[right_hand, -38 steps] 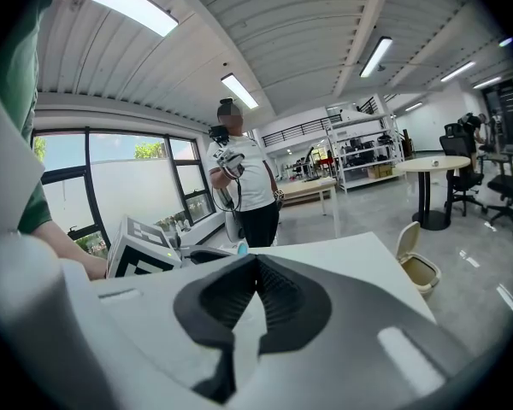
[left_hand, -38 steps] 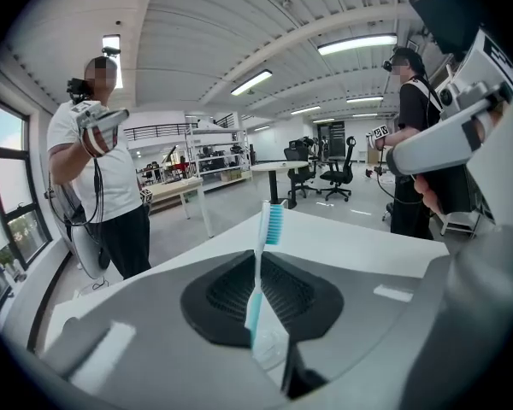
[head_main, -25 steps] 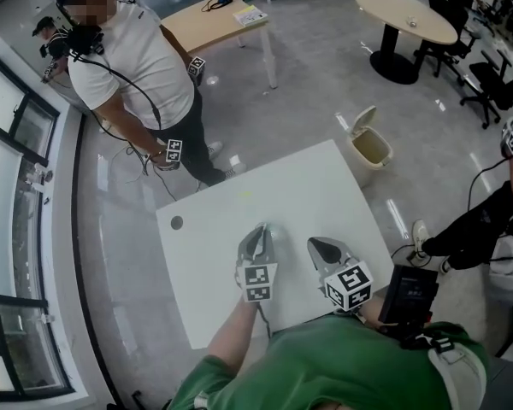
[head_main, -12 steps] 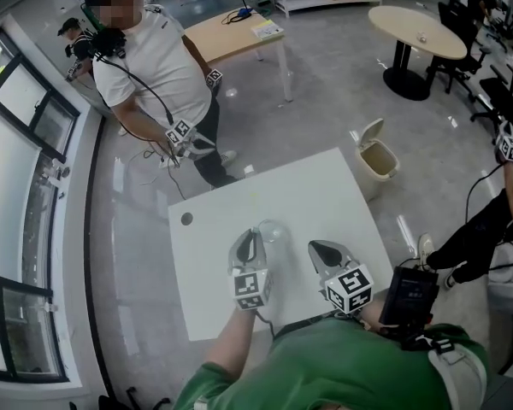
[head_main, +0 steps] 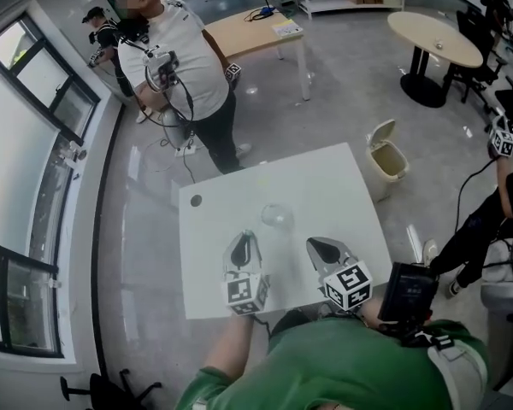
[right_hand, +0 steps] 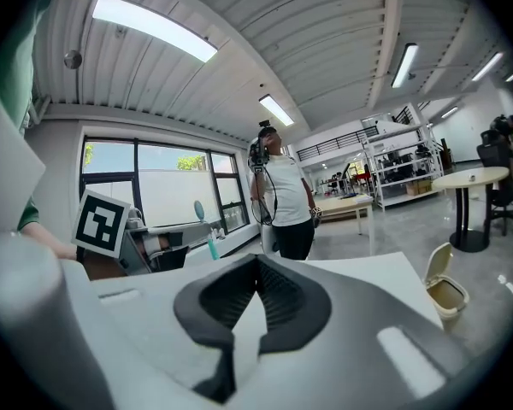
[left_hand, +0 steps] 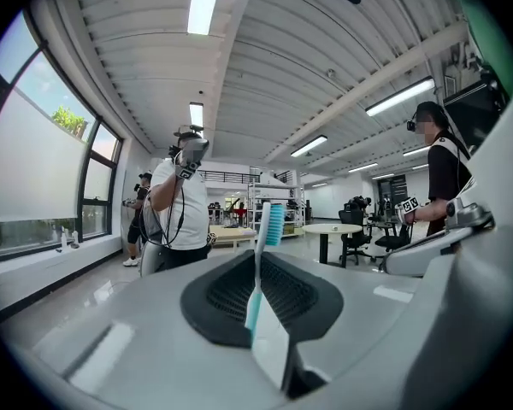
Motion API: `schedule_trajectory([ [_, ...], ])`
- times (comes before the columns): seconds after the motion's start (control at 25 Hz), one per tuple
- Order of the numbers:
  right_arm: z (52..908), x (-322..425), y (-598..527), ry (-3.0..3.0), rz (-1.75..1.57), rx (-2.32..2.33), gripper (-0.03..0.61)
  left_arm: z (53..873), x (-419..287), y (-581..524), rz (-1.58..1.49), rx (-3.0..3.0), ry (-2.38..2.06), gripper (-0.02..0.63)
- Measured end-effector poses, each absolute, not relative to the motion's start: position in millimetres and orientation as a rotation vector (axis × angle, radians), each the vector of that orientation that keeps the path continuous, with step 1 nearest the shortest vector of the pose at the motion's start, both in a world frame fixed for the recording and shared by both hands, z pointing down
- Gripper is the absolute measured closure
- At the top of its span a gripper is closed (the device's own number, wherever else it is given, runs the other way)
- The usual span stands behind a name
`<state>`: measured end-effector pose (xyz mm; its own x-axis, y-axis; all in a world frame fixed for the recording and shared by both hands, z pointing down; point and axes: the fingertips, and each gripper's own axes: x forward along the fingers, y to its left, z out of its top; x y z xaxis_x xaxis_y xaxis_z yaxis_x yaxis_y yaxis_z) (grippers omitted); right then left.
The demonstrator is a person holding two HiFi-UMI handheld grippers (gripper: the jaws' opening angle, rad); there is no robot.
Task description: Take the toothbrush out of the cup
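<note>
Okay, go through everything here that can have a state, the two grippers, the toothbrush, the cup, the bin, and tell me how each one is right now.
left gripper: shut on the toothbrush.
toothbrush: upright, bristles up, out of the cup.
cup: standing on the table, no toothbrush in it.
right gripper: shut, nothing between its jaws.
bin: lid open.

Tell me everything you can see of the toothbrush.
The toothbrush is slim and plastic-looking, with a white neck, a teal lower handle and teal bristles at the top. It stands nearly upright, head up, pinched at the handle between the fingers of the left gripper, which alone touch it. It is out of the clear cup, which stands on the white table ahead of that gripper.
</note>
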<state>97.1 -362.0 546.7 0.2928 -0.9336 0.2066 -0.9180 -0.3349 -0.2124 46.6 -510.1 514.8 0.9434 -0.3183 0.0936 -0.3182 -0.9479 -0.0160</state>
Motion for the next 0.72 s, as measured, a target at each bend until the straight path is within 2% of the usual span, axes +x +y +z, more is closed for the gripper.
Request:
schedule_trajectory([
  [0.72,527.4,92.0,-369.3,1.764,-0.458,-2.495,0.575,506.9,19.2,-499.1,-0.178,-3.182,0.491,0.586],
])
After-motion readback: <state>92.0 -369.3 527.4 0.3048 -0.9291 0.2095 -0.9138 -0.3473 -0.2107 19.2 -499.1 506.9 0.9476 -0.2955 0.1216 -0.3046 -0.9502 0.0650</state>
